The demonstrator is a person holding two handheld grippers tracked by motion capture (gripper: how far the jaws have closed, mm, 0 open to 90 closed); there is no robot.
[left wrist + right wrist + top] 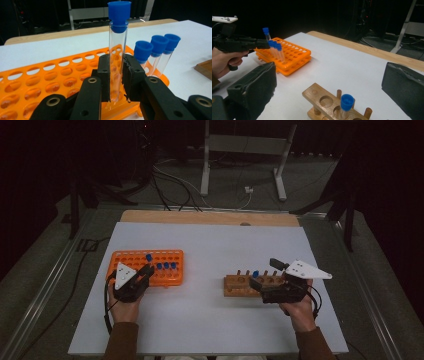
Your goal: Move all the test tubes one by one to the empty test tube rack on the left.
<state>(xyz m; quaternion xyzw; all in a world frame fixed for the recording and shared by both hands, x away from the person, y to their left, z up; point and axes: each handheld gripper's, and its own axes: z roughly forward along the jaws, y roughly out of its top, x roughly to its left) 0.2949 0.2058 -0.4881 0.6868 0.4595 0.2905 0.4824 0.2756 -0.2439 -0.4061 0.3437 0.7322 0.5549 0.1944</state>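
Note:
My left gripper [117,75] is shut on a clear test tube with a blue cap [118,50], held upright over the near right part of the orange rack [50,75]. The tube's cap stands higher than the three capped tubes [155,50] in the rack beside it. In the high view the left gripper [145,270] is at the rack's [165,256] front edge. My right gripper [330,85] is open, its jaws wide on either side of the wooden rack [317,96], which holds one blue-capped tube [346,103].
The white table top [210,245] has a bare wooden strip [210,217] along its far edge. The wooden rack [245,285] sits right of centre, with the right gripper [266,274] at its right end. Cables and a metal stand lie on the floor beyond.

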